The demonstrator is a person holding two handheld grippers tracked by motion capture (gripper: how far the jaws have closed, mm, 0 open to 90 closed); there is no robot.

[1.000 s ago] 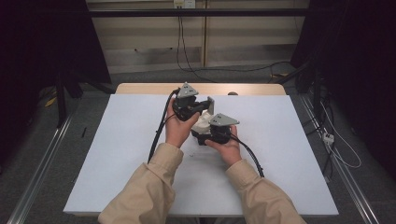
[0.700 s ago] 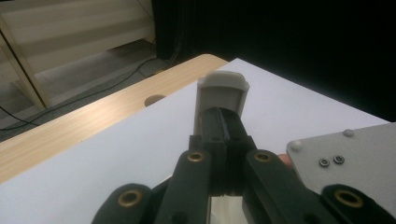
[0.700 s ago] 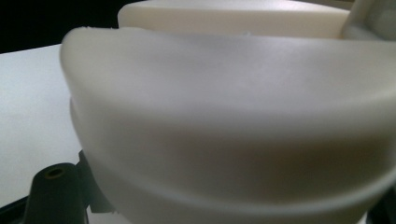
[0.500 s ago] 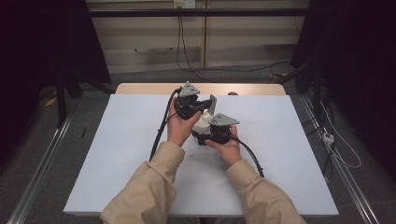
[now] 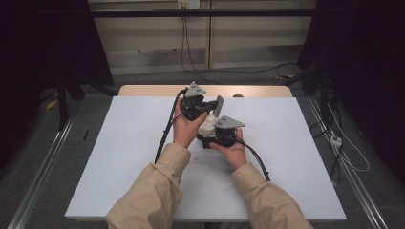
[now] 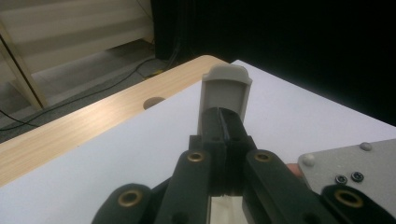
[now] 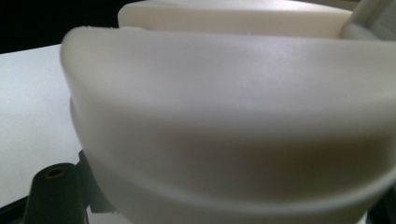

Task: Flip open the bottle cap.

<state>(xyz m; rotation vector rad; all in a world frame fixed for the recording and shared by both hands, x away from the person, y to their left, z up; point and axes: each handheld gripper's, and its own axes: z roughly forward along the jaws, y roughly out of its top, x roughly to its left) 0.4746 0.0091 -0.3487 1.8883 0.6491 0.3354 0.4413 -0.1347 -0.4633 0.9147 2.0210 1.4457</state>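
A cream plastic object [image 5: 207, 126] with a rounded body sits near the middle of the white table top. A grey flat flap [image 5: 218, 106] stands up from its far end. My left gripper [image 5: 210, 110] comes in from the left and is shut on that grey flap [image 6: 224, 91], which rises just past the closed black jaws of the left gripper [image 6: 223, 133]. My right gripper [image 5: 209, 135] holds the near side of the cream object [image 7: 224, 121]. The object's curved wall looms very close in the right gripper view, with one black jaw at its lower left.
The white sheet [image 5: 291, 157] covers a wooden table whose bare far strip [image 5: 143, 89] has a round hole [image 5: 237, 95]. Black cables trail from both grippers toward the person. Metal rails [image 5: 43, 176] and floor cables [image 5: 344, 152] flank the table.
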